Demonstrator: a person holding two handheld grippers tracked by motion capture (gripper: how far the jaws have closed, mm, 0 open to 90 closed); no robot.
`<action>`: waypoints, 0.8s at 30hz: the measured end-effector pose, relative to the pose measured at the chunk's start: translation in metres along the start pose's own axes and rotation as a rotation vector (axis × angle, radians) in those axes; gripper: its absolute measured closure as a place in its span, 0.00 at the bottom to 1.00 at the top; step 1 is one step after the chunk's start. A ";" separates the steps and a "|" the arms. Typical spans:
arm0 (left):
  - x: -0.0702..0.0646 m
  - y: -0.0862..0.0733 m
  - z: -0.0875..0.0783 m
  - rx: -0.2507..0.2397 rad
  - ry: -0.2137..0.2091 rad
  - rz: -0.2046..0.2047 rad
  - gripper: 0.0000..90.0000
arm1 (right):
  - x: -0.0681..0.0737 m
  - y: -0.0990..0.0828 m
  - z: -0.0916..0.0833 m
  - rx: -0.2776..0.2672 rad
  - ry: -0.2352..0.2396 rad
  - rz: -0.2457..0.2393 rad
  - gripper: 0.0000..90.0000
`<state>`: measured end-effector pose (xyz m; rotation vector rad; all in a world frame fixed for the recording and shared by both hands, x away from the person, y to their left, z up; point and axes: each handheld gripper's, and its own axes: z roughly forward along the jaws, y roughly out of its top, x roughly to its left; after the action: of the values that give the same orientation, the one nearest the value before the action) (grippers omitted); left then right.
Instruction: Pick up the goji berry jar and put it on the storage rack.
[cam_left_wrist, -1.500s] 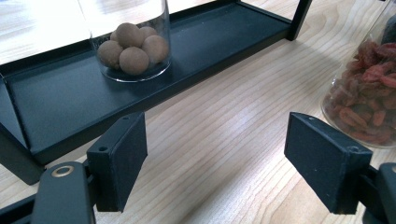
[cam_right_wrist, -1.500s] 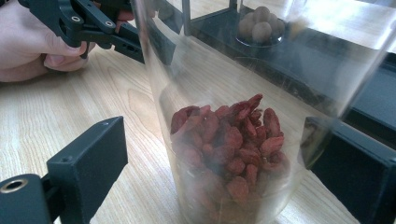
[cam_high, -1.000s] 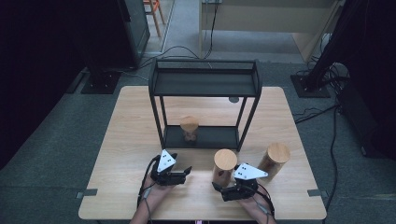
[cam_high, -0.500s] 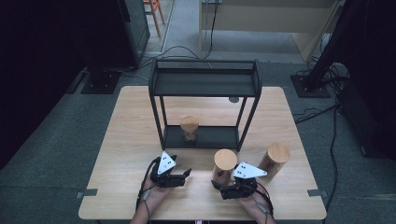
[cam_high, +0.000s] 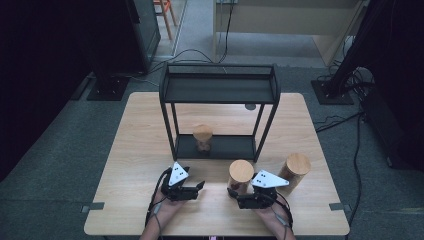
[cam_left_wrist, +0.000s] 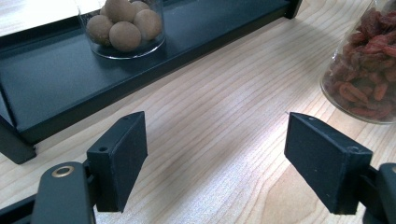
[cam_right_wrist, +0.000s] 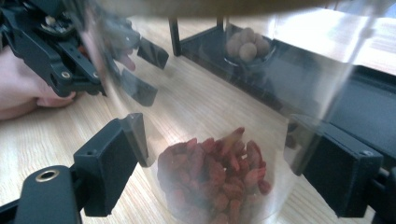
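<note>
Closing on the Berry Jar

Resting near the table's front edge, the left gripper (cam_high: 200, 188) holds its jaws apart over bare wood. Just right of it stands the clear glass jar of red dried berries with a round wooden lid (cam_high: 241, 175); the right gripper (cam_high: 233, 194) has just been closing, its pads pressing the jar's glass sides.

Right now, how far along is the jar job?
Done: one jar of brown balls stands on the rack's lower shelf. In hand: the right hand-held gripper has just been closing, its pads against the glass of the jar of red dried fruit, not yet lifted. The left hand-held gripper is open over bare table. Left: this jar and the third jar probably go to the rack.
</note>
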<state>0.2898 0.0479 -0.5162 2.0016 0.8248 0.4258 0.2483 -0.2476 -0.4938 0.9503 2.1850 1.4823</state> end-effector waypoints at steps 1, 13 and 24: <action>-0.001 0.000 0.000 0.002 0.003 0.004 0.24 | 0.000 0.001 -0.001 -0.002 0.000 -0.001 0.19; -0.004 0.001 0.002 0.024 0.019 0.038 0.24 | 0.001 0.011 -0.002 -0.019 -0.002 -0.023 0.25; -0.005 0.001 0.003 0.035 0.029 0.047 0.24 | 0.003 0.012 -0.003 -0.023 -0.022 -0.045 0.28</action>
<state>0.2877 0.0421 -0.5169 2.0553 0.8093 0.4714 0.2481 -0.2447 -0.4811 0.9000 2.1551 1.4669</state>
